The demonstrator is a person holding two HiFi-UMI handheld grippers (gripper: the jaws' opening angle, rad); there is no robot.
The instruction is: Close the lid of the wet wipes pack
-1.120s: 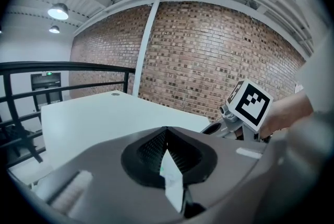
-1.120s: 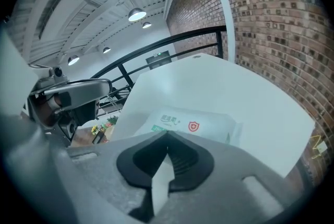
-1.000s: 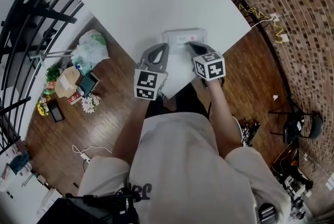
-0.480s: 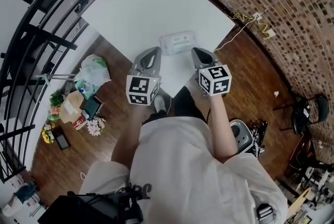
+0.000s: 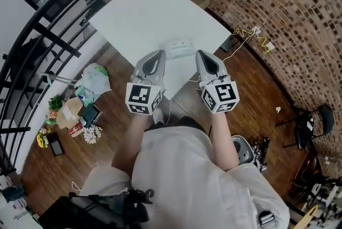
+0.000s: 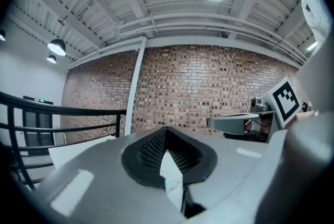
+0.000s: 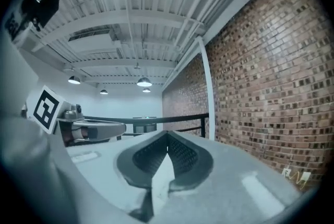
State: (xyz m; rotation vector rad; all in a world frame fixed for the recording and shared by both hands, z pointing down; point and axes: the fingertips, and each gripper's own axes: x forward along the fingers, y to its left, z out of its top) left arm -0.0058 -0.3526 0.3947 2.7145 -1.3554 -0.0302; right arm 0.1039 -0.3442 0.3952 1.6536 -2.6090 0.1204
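The white wet wipes pack [image 5: 178, 47] lies near the front corner of the white table [image 5: 144, 14] in the head view; its lid looks flat. My left gripper [image 5: 158, 55] is just to the pack's near left and my right gripper [image 5: 200, 55] just to its near right, neither touching it. Both point up and away: the left gripper view shows shut jaws of the left gripper [image 6: 167, 134] against a brick wall, and the right gripper view shows the right gripper [image 7: 167, 137] shut with nothing in it. The pack is in neither gripper view.
A black railing [image 5: 59, 46] runs left of the table. On the wooden floor at left lie a plastic bag [image 5: 96, 77], a box [image 5: 68, 113] and flowers [image 5: 92, 133]. A brick wall [image 5: 278, 4] curves at right, with a cable [image 5: 248, 36] and a chair [image 5: 312, 126].
Both grippers have drawn back from the pack toward the person; the right one, which was over the pack, is now off it. The head view has shifted, so the table sits farther away.
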